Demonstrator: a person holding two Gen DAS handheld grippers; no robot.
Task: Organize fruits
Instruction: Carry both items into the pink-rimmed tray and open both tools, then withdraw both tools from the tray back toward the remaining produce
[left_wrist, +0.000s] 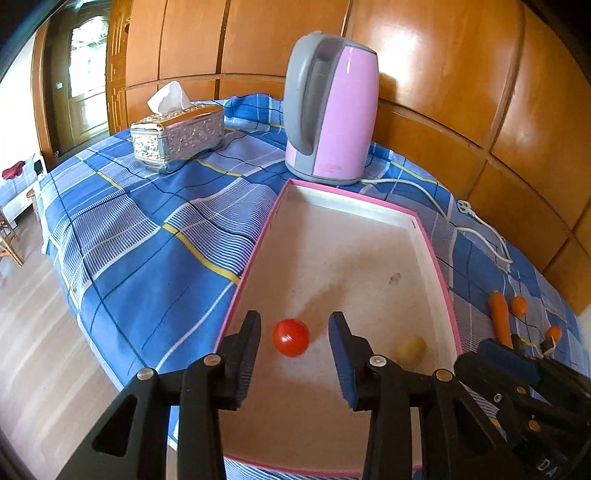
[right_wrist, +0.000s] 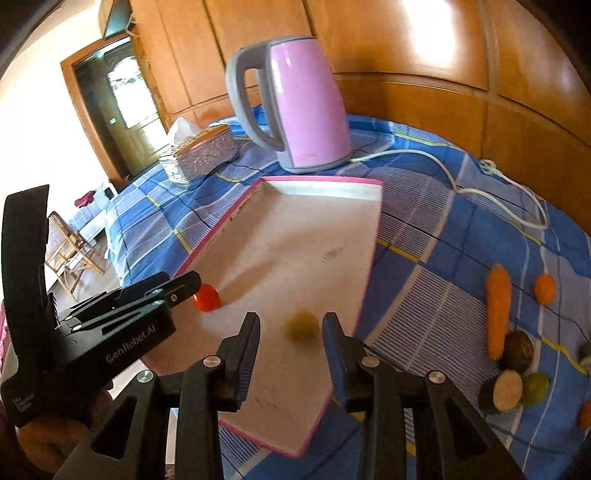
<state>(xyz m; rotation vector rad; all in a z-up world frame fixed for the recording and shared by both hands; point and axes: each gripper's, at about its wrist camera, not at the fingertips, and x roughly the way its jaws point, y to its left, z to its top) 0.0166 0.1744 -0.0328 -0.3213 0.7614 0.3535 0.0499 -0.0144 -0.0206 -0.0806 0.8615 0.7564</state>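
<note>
A pink-rimmed white tray (left_wrist: 436, 258) (right_wrist: 369, 258) lies on the blue checked cloth. A red tomato (left_wrist: 291, 337) (right_wrist: 207, 297) rests in its near end, between and just beyond my open left gripper's (left_wrist: 294, 325) fingers. A small yellow-brown fruit (left_wrist: 410, 349) (right_wrist: 303, 326), blurred in the right wrist view, lies in the tray between my open right gripper's (right_wrist: 290, 326) fingers, not gripped. A carrot (right_wrist: 498, 310), small orange fruits (right_wrist: 545, 288), a brown round fruit (right_wrist: 519, 346), a cut tuber (right_wrist: 506, 389) and a green fruit (right_wrist: 535, 384) lie on the cloth at the right.
A pink and grey kettle (left_wrist: 328, 107) (right_wrist: 295, 103) stands behind the tray, its white cord (right_wrist: 480, 184) trailing right. A silver tissue box (left_wrist: 177, 134) (right_wrist: 201, 155) sits at the back left. Wooden panels close the back. The table edge drops to the floor on the left.
</note>
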